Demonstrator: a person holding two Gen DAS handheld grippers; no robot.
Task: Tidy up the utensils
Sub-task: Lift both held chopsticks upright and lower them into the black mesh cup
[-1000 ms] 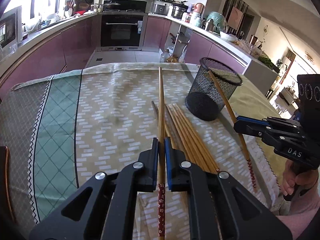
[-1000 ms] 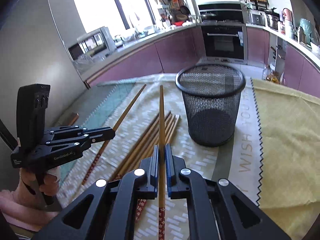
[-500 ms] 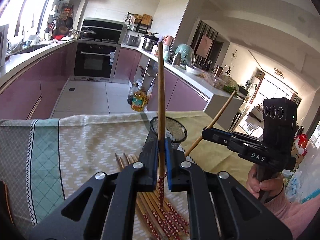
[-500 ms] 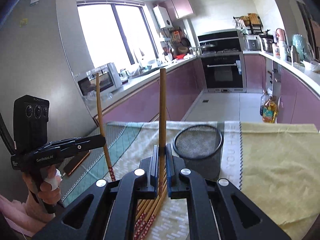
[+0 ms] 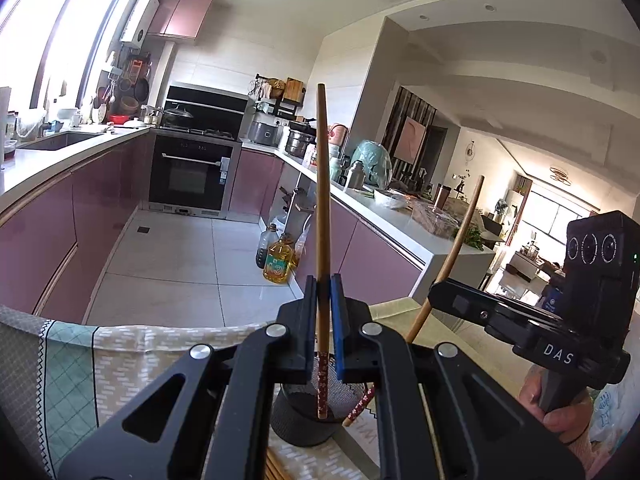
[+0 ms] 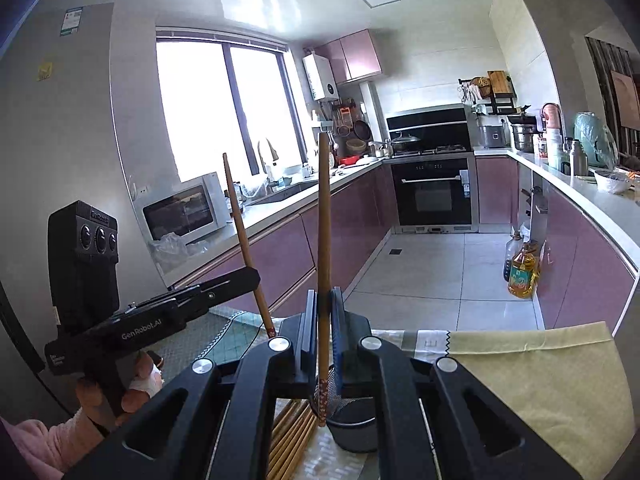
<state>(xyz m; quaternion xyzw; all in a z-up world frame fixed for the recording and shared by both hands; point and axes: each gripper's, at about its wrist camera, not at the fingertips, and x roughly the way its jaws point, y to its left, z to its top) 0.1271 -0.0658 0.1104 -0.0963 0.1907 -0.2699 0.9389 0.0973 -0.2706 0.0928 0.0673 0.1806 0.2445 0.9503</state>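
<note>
Both sets of fingers point(image 5: 323, 320) point(image 6: 322, 334) are clamping one brown wooden chopstick point(image 5: 322, 208) point(image 6: 323, 240) each, patterned ends dangling over the black mesh cup point(image 5: 296, 420) below. Risk: ends colliding, missing the rim.

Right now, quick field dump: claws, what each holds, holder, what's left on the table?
left claw: shut on a chopstick, upright, patterned end down over the mesh holder
right claw: shut on another chopstick, upright, patterned end down by the holder's rim
holder: black mesh cup, standing on the tablecloth
left on table: bundle of chopsticks lying flat beside the holder
in holder yet: cannot tell
</note>
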